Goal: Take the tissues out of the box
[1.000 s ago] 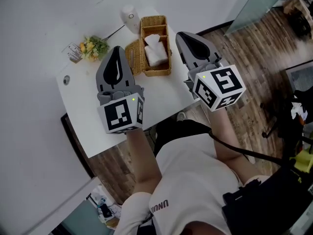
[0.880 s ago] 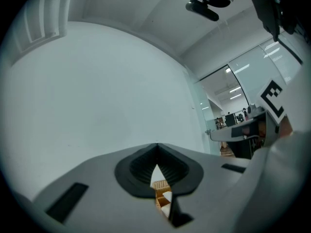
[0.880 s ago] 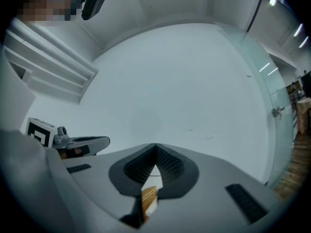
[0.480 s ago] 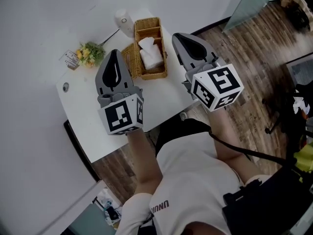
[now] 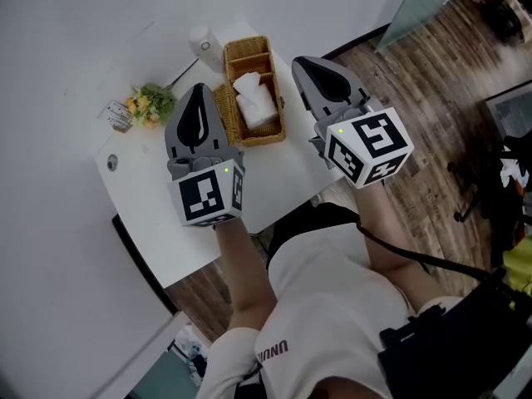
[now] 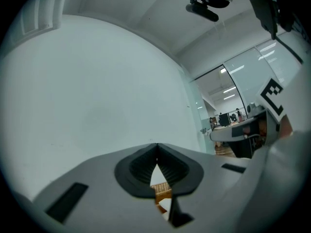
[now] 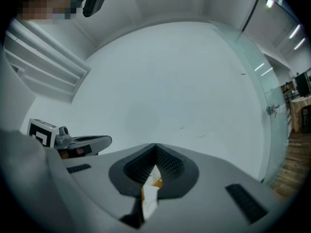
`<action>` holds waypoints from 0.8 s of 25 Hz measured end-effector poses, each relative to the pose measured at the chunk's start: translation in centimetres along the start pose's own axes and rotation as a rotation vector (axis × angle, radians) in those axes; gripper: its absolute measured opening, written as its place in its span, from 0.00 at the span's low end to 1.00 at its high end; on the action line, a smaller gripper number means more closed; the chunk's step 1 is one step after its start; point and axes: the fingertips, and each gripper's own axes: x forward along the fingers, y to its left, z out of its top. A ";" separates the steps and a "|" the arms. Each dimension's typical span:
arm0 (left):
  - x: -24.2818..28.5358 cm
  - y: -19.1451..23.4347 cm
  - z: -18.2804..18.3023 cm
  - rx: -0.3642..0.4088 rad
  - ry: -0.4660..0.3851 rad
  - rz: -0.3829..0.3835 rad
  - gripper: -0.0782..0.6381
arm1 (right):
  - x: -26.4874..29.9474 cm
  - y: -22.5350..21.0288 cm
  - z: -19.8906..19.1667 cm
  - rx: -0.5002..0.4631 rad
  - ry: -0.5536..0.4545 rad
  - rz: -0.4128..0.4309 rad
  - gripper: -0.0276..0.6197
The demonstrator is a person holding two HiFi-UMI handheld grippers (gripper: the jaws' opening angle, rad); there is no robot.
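Left tongs and right tongs, both closed and empty, either side of wicker box of tissues.

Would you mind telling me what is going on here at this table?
A person holds a tool in each hand above the white table. The left tool and right tool are both shut and empty, one on each side of the wicker basket. The tissues sit in the basket, and neither tool touches them.
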 end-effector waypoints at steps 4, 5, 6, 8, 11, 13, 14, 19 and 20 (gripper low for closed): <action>1.2 -0.3 -1.8 -0.002 0.065 -0.049 0.13 | 0.8 -0.5 -0.3 0.002 0.011 -0.011 0.07; 1.5 -0.2 -2.3 0.004 0.080 -0.054 0.13 | 1.0 -0.6 -0.4 0.003 0.013 -0.014 0.07; 1.7 -0.2 -2.8 0.010 0.094 -0.057 0.13 | 1.2 -0.7 -0.5 0.004 0.015 -0.017 0.07; 2.2 -0.1 -3.7 0.011 0.119 -0.064 0.13 | 1.5 -1.0 -0.6 0.006 0.017 -0.026 0.07; 2.9 -0.4 -5.4 -0.013 0.171 -0.093 0.13 | 2.1 -1.3 -0.9 0.010 0.023 -0.033 0.07; 3.3 -0.7 -6.7 -0.025 0.217 -0.124 0.13 | 2.5 -1.4 -1.2 0.016 0.030 -0.033 0.07; 3.5 -0.9 -7.3 -0.024 0.239 -0.140 0.13 | 2.7 -1.6 -1.3 0.020 0.033 -0.034 0.07; 4.5 -2.1 -10.3 0.000 0.374 -0.214 0.24 | 3.4 -2.5 -1.8 0.040 0.044 -0.054 0.07; 4.7 -2.2 -10.8 -0.002 0.394 -0.227 0.25 | 3.5 -2.8 -2.0 0.045 0.046 -0.060 0.07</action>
